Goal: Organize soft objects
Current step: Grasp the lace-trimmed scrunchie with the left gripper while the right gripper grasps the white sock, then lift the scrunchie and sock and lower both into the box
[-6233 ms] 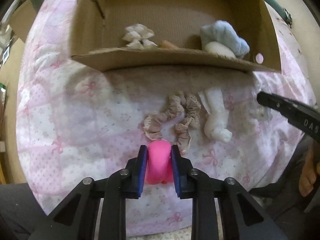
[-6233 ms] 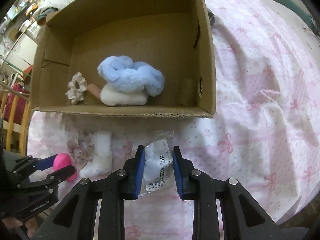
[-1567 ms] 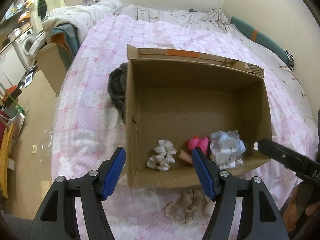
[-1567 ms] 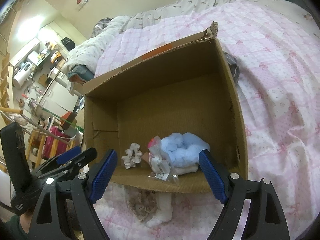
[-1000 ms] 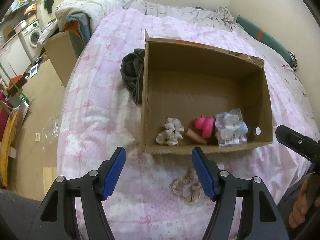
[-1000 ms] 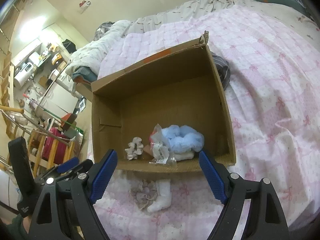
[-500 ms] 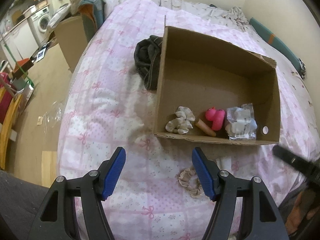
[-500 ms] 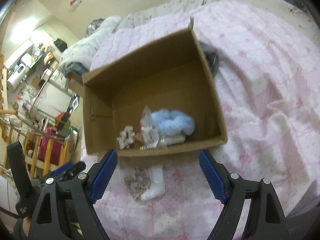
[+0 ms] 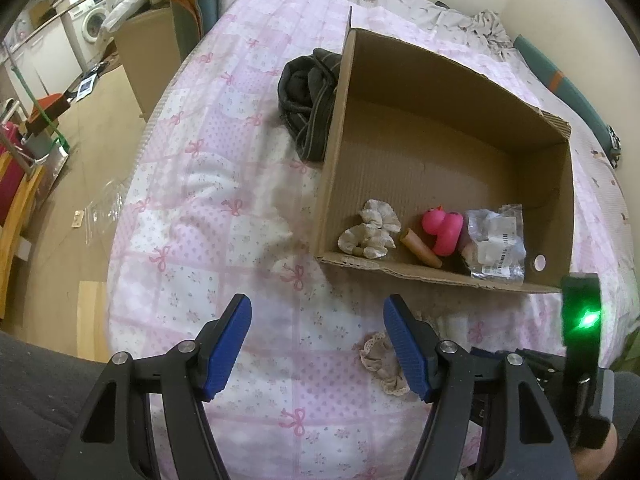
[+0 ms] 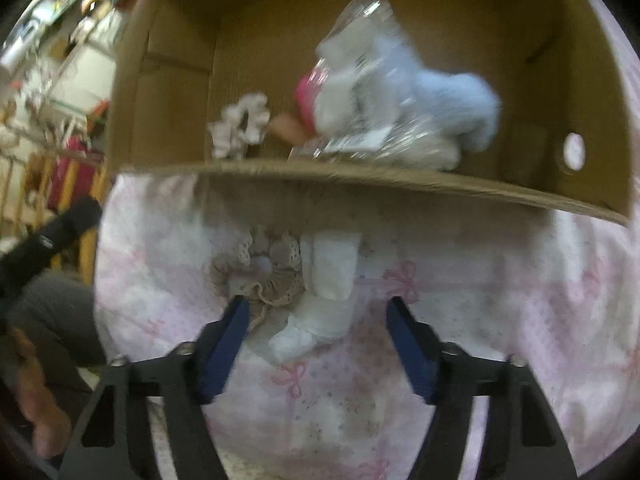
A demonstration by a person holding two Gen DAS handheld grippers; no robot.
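An open cardboard box [image 9: 440,276] [image 10: 360,184] lies on a pink patterned bedspread [image 9: 224,216]. Inside are a cream scrunchie [image 9: 370,230] [image 10: 240,126], a pink rubber duck [image 9: 442,230], a tan piece [image 9: 420,248], a clear plastic packet [image 9: 496,240] [image 10: 360,80] and a fluffy blue item [image 10: 448,92]. In front of the box lie a beige lace scrunchie [image 9: 380,362] [image 10: 260,276] and a white sock [image 10: 324,300]. My left gripper [image 9: 318,344] is open and empty above the bedspread. My right gripper [image 10: 318,340] is open and empty, low over the white sock.
A dark bundle of clothing [image 9: 308,92] lies against the box's far left side. The bed's left edge drops to a wooden floor [image 9: 80,184]. The right gripper's body with a green light [image 9: 582,316] shows at the left wrist view's right edge.
My right gripper has dropped low toward the sock and beige scrunchie in front of the box. My left gripper has drawn back and leftward. Both stay open.
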